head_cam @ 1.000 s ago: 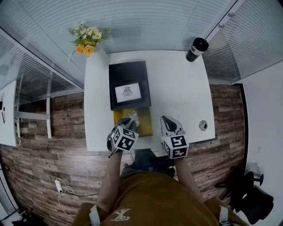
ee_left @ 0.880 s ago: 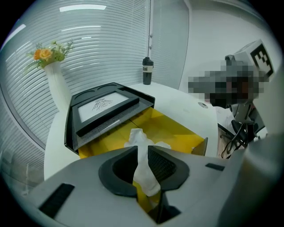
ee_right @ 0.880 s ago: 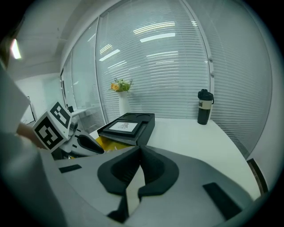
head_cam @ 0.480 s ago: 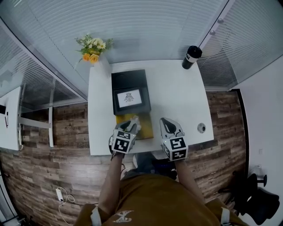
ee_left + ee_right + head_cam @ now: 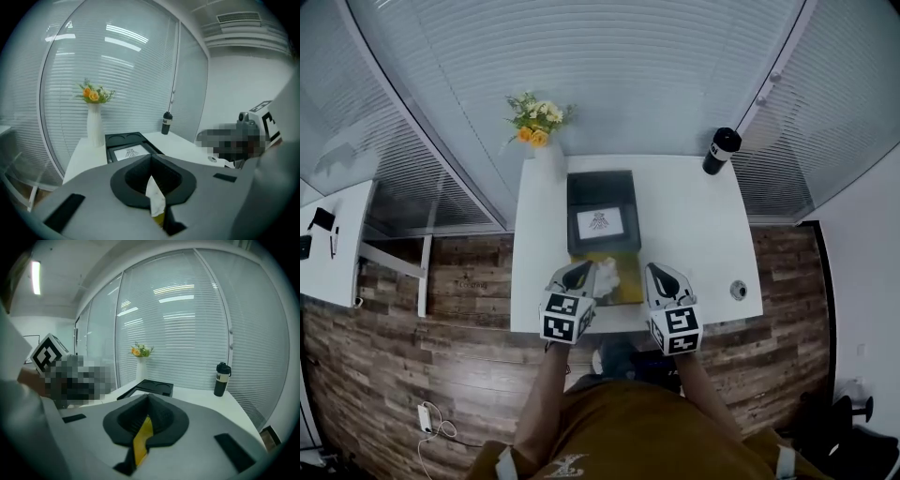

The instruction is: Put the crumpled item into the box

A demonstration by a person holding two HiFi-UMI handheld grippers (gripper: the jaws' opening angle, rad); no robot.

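Observation:
A black box (image 5: pixel 600 246) lies open mid-table, a white printed card inside it; it also shows in the left gripper view (image 5: pixel 123 141) and the right gripper view (image 5: pixel 152 386). In front of it lies a yellow sheet (image 5: pixel 628 284). My left gripper (image 5: pixel 587 273) is shut on a crumpled white item (image 5: pixel 607 275), which sticks out between its closed jaws (image 5: pixel 154 197) just above the sheet. My right gripper (image 5: pixel 660 275) stands at the sheet's right edge, shut on a strip of the yellow sheet (image 5: pixel 142 439).
A white vase of yellow and orange flowers (image 5: pixel 538 131) stands at the table's back left corner. A black bottle (image 5: pixel 722 150) stands at the back right. A small round fitting (image 5: pixel 738 290) sits near the right front edge. Wooden floor surrounds the white table (image 5: pixel 694 225).
The head view has shifted. My right gripper has come in to the yellow sheet's right edge. My left gripper keeps the white item over the sheet.

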